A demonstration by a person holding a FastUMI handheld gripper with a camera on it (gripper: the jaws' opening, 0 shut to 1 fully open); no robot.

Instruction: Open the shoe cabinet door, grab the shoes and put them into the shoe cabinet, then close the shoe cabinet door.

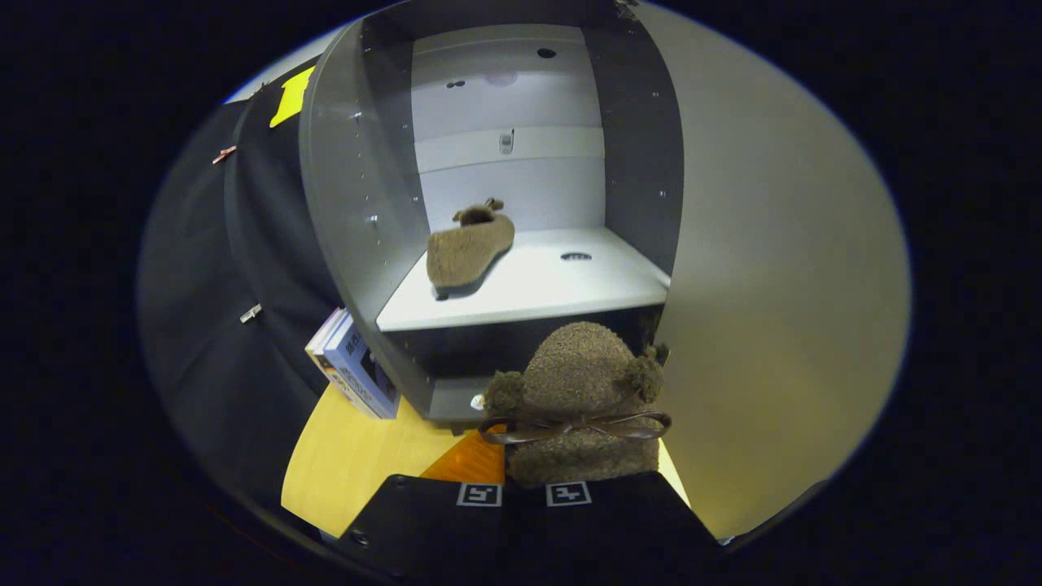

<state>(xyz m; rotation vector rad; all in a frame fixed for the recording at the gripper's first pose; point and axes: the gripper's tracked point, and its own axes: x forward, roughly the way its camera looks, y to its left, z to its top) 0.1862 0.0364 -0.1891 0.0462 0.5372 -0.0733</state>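
The gripper [525,494] has its fingers clenched on a fuzzy brown slipper [580,399] with a ribbon bow [575,426], held up just in front of the open shoe cabinet [346,195]. Its mate, the second slipper [469,250], lies on the white shelf [529,289] inside. The cabinet door [773,268] stands swung wide to the right.

In the cabinet [366,203] one shoe [468,248] lies on its shelf [562,289]; another shoe [578,399] before it, books [354,374] left
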